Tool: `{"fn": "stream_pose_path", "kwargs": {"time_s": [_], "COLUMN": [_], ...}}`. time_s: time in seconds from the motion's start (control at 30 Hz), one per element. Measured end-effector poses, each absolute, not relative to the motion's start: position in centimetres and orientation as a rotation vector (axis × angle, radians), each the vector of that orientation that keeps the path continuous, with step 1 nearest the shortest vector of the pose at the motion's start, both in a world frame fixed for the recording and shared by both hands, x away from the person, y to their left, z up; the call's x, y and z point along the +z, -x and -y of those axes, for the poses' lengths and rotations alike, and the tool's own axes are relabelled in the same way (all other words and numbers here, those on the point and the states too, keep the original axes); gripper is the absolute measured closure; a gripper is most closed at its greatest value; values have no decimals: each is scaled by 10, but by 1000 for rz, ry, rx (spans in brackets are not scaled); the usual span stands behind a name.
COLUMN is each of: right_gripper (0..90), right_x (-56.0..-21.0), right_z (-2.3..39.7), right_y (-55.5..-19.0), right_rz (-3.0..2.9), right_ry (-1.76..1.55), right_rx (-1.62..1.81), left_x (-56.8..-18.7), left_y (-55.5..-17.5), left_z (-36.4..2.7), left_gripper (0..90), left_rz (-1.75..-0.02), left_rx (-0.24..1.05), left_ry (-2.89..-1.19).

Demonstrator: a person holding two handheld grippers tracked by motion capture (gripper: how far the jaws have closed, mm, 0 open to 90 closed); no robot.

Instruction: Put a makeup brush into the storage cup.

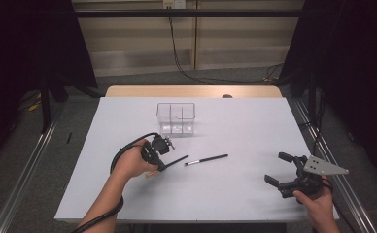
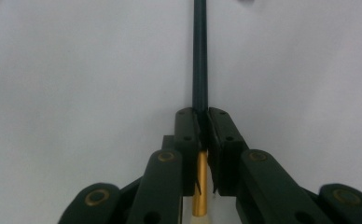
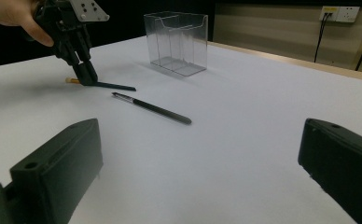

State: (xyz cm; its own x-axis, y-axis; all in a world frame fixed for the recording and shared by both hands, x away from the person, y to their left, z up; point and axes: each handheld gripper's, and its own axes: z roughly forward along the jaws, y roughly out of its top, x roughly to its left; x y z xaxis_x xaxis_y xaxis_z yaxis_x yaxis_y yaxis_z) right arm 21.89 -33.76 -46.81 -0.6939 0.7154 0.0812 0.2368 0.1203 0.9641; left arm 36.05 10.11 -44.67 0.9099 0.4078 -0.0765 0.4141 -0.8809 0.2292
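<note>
Jaws of our left gripper (image 2: pixel 202 122) clamped on a dark brush (image 1: pixel 176 161) lying on the surface (image 1: pixel 245 189).
Right gripper (image 1: pixel 280 168) waits, jaws apart; we judge a hasty lift could swing the brush into the second brush (image 1: pixel 207 159) nearby.

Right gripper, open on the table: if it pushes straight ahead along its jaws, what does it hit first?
Probably the black brush lying across its path on the white table. The right gripper points toward it; the clear organizer stands farther back. Depth is uncertain.
</note>
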Motion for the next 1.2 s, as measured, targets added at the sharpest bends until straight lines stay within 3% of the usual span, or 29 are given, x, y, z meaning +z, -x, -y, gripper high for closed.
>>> {"fn": "stream_pose_path", "kwargs": {"time_s": [0.6,1.2], "right_gripper": [0,0], "right_x": [-470,-466], "right_z": [339,331], "right_y": [-221,-225], "right_rz": [-2004,-2019], "right_ry": [-946,-936], "right_rx": [1604,1604], "left_x": [-442,-402], "left_y": [-360,-354], "left_z": [-115,-93], "left_gripper": [836,836], "left_rz": [-730,-608], "left_rx": [-57,-57], "left_ry": [-2761,-2704]}}
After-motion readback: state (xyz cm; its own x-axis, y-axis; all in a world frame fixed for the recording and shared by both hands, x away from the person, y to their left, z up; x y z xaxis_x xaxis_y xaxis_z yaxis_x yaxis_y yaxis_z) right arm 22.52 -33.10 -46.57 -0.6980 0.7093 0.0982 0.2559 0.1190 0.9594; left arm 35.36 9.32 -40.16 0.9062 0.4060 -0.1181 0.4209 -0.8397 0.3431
